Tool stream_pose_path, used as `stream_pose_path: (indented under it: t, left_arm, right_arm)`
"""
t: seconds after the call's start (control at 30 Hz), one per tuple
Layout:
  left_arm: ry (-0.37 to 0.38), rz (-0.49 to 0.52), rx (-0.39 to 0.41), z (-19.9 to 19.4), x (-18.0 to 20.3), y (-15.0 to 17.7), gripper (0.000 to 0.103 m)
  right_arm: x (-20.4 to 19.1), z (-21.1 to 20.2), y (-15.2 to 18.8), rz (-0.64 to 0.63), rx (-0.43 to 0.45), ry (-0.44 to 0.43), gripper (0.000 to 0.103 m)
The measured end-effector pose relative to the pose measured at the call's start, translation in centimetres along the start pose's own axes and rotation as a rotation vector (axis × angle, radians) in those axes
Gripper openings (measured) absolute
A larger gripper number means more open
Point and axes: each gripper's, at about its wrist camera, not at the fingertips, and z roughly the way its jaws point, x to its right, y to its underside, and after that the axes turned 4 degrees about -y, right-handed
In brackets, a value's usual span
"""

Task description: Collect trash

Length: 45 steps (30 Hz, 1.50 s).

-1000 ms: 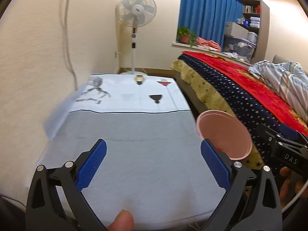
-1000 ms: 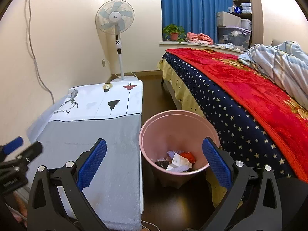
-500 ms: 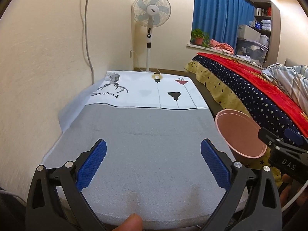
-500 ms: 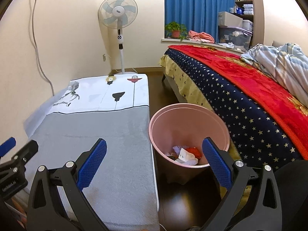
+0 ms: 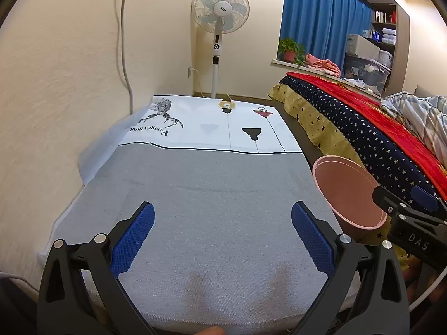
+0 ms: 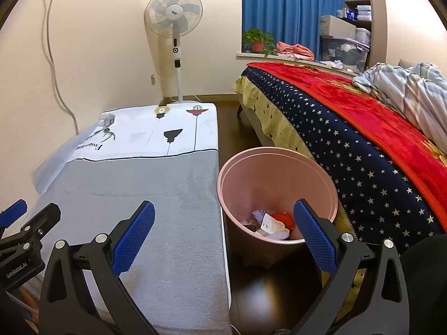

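A pink trash bin [image 6: 275, 192] stands on the dark floor between the low table and the bed; crumpled white and red trash [image 6: 272, 224] lies in its bottom. It also shows in the left wrist view [image 5: 347, 191], right of the table. My left gripper [image 5: 222, 236] is open and empty above the near end of the grey cloth-covered table [image 5: 212, 195]. My right gripper [image 6: 223, 237] is open and empty, above the table's right edge and the bin. No loose trash shows on the table.
The table cloth's far part is white with prints [image 6: 156, 134]. A standing fan [image 6: 174, 25] is at the far wall. A bed with a red and starred blue cover [image 6: 349, 128] runs along the right. A cable [image 5: 125, 55] hangs on the left wall.
Both grippers have drawn back and tilted a little, so the table and bin sit lower and farther in view. Both stay open and empty.
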Motion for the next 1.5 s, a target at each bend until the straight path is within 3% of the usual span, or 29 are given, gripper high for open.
stream_pose_path:
  t: [1.5]
  left_arm:
    - [0.003, 0.002, -0.006, 0.08, 0.26, 0.19, 0.095]
  right_arm:
    - [-0.51, -0.29, -0.05, -0.016, 0.006, 0.002, 0.098]
